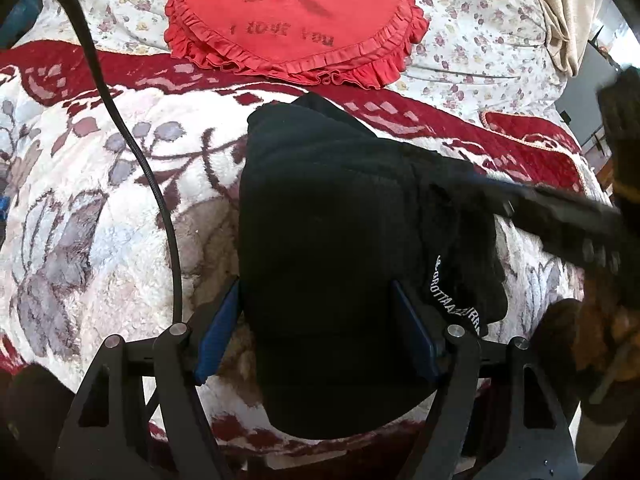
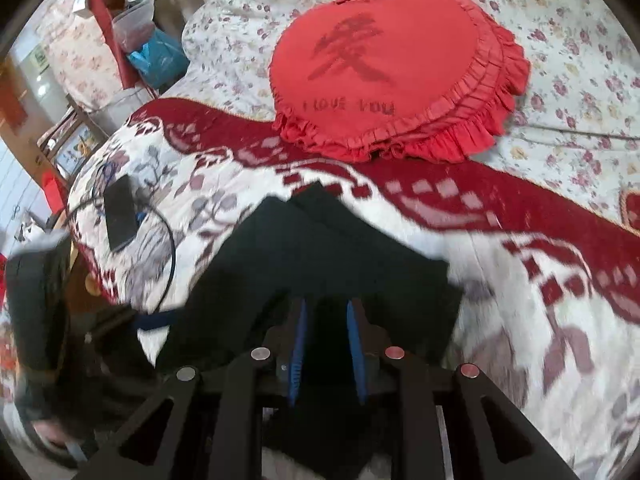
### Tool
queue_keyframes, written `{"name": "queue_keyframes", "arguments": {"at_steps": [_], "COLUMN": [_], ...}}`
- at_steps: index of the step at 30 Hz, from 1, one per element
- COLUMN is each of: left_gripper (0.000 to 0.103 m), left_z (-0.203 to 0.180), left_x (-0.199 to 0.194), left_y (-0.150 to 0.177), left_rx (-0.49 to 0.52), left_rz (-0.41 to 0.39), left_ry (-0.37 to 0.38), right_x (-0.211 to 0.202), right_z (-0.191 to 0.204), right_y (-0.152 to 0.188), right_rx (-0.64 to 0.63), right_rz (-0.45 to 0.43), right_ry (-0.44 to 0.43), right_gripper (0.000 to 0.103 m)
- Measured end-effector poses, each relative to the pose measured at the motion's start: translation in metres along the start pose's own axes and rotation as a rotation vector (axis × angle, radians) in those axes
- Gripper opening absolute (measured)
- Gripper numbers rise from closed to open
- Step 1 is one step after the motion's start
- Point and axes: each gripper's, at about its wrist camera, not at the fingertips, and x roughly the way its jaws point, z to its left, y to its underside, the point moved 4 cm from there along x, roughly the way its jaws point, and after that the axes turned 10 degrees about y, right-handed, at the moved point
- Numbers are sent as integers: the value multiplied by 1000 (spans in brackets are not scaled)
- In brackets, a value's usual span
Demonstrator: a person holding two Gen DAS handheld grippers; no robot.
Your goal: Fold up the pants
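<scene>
Looking forward through the left wrist camera: black pants (image 1: 344, 240) lying folded into a thick stack on a plush floral blanket (image 1: 92, 208), white lettering running along one edge at lower right. Left gripper (image 1: 318, 328) spread wide, blue-padded fingers (image 1: 218, 336) straddling the near end of the stack, one pad at each side, neither visibly pressing the cloth. Black cable (image 1: 132, 148) curving down across the blanket at left. Red heart-shaped pillow (image 1: 296, 16) with a ruffled rim farther back, resting partly on a flowered sheet (image 1: 472, 40) and partly on the blanket's red border. Right gripper (image 1: 560, 216) reaching in from the right edge, blurred, its tip at the stack's right side. Turning to the right wrist camera: right gripper (image 2: 328, 344) with blue pads (image 2: 298, 344) drawn close together, a narrow dark gap between them filled with black cloth, so apparently pinched on the pants (image 2: 320, 256), though blur leaves the grip less than certain. Stack spreading ahead of the fingers, its far corner pointing toward the pillow (image 2: 392, 68). Blanket (image 2: 540, 320) beneath, sheet (image 2: 560, 20) beyond. Dark flat rectangular object (image 2: 120, 212) on the blanket at left, cable (image 2: 170, 248) looping beside it. Left gripper (image 2: 152, 320) dimly visible at lower left, blurred.
</scene>
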Motion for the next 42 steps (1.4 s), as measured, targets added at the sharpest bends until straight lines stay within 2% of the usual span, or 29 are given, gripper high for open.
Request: {"name": "queue_keyframes", "arguments": {"at_steps": [6, 10, 12, 14, 16, 23, 27, 35, 42], "left_gripper": [74, 74, 74, 74, 74, 74, 74, 74, 78], "left_z": [-2, -5, -5, -6, -6, -7, -3, 12, 20], "left_x": [-1, -1, -2, -3, -6, -15, -16, -16, -9], "left_y": [2, 3, 3, 2, 2, -8, -10, -17, -18], "left_rx": [9, 16, 15, 15, 13, 27, 21, -24, -74], "left_rz": [-2, 0, 3, 3, -2, -30, -29, -23, -5], "left_ry": [-24, -38, -43, -47, -49, -64, -64, -38, 16], "right_x": [11, 11, 9, 7, 3, -20, -16, 3, 15], "right_z": [-8, -11, -12, -16, -20, -16, -15, -42, -50], "right_y": [38, 54, 55, 53, 52, 38, 39, 50, 59], "right_rx": [21, 33, 37, 50, 68, 99, 100, 189, 223], "right_rz": [60, 41, 47, 56, 58, -23, -11, 28, 50], "right_ry": [15, 19, 15, 4, 0, -32, -27, -27, -64], "right_gripper": [22, 22, 23, 28, 38, 43, 45, 55, 61]}}
